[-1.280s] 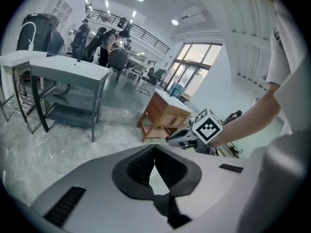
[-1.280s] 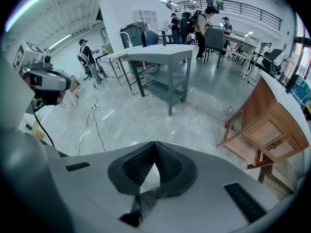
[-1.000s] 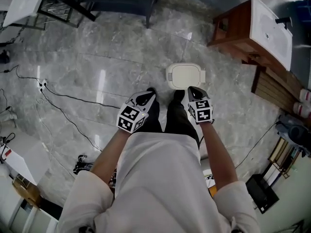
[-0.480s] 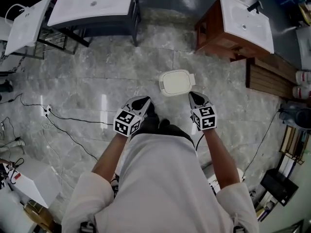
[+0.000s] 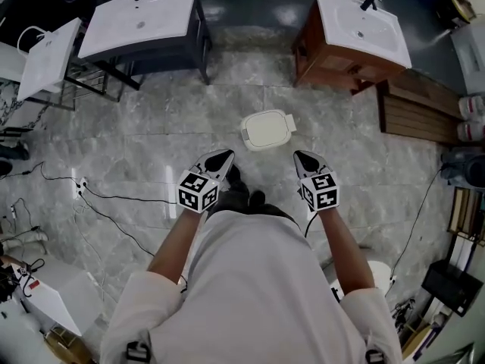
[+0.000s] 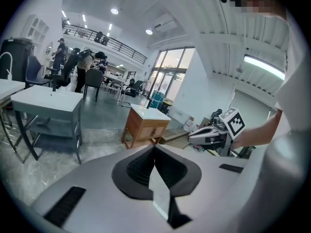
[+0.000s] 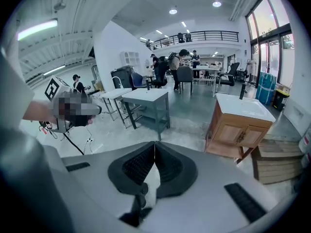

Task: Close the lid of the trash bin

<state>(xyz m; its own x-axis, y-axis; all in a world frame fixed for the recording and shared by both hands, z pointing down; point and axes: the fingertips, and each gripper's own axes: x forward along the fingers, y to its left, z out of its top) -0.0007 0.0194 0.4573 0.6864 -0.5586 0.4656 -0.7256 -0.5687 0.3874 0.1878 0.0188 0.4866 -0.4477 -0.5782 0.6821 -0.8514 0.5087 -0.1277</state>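
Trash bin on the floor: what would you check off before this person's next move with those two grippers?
1. Trash bin lid lies flat and closed: ok.
2. Lid latched tight: cannot tell.
3. Left gripper shut, nothing in it: ok.
4. Right gripper shut, nothing in it: ok.
5. Both grippers apart from the bin, not touching it: ok.
6. Floor cable lies off to the left, not between feet and bin: ok.

text: none legible | labels: none | marker cubes (image 5: 198, 190): square patterns only (no letters or digits)
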